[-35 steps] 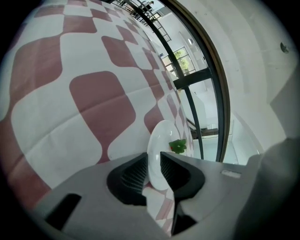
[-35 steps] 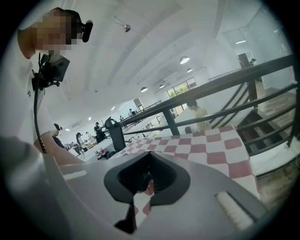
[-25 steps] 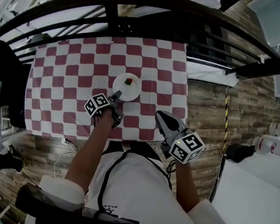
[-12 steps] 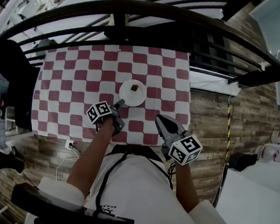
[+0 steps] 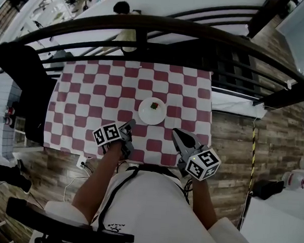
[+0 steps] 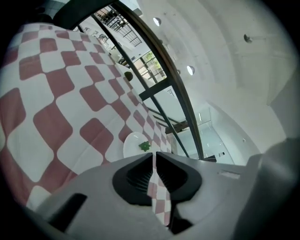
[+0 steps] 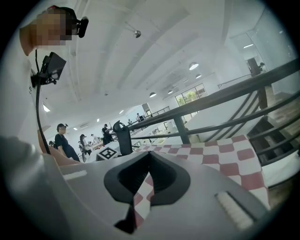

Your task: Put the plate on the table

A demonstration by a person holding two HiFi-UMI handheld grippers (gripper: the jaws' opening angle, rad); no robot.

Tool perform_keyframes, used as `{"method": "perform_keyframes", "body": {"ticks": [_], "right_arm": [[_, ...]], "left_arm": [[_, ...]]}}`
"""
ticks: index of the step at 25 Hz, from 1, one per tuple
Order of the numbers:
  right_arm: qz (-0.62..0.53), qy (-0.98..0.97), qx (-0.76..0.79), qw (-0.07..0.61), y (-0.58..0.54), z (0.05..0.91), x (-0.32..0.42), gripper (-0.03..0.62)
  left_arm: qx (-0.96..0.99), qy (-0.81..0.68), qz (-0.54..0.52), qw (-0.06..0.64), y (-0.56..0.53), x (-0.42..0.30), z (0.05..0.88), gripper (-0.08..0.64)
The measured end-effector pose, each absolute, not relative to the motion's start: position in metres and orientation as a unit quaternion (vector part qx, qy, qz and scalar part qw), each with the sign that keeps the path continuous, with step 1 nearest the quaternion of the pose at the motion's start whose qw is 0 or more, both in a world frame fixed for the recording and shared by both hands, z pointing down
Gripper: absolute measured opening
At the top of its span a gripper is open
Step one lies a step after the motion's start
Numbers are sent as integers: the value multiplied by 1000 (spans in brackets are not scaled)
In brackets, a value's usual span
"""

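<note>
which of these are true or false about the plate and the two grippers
1. The plate rests on the checked table. True.
2. The plate is empty. False: a small red and green item lies on it.
3. The left gripper grips the plate's rim. False: it is clear of the plate, and its jaws are closing with nothing between them.
4. The right gripper holds nothing. True.
5. The plate hangs over the table's near edge. False: it sits well in from every edge.
</note>
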State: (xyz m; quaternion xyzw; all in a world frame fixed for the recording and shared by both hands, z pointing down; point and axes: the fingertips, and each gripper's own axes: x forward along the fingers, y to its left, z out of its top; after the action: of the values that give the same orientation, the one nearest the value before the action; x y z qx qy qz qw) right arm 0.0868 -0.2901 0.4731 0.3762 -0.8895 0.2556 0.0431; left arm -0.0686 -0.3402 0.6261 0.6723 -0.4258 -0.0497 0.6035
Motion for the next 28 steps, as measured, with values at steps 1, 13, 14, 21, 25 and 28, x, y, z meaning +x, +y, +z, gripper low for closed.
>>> {"method": "perform_keyframes", "body": {"ticks": [1, 13, 14, 21, 25, 28], "right_arm": [[255, -890, 375, 42, -290, 471, 87, 8], [247, -895, 371, 32, -288, 462, 83, 6], [247, -894, 372, 33, -288, 463, 83, 6], [244, -893, 377, 33, -288, 462, 82, 6], [239, -893, 379, 32, -289, 459, 82, 6], [237, -893, 381, 33, -291, 459, 83, 6]], "left_arm": [[680, -425, -49, 596, -339, -70, 618, 31], [775, -407, -36, 482, -314, -79, 530, 8], [780, -404, -36, 476, -312, -79, 526, 8], [799, -379, -45, 465, -311, -70, 513, 8], [809, -371, -37, 455, -315, -65, 509, 8], [815, -372, -24, 443, -317, -64, 511, 8]]}}
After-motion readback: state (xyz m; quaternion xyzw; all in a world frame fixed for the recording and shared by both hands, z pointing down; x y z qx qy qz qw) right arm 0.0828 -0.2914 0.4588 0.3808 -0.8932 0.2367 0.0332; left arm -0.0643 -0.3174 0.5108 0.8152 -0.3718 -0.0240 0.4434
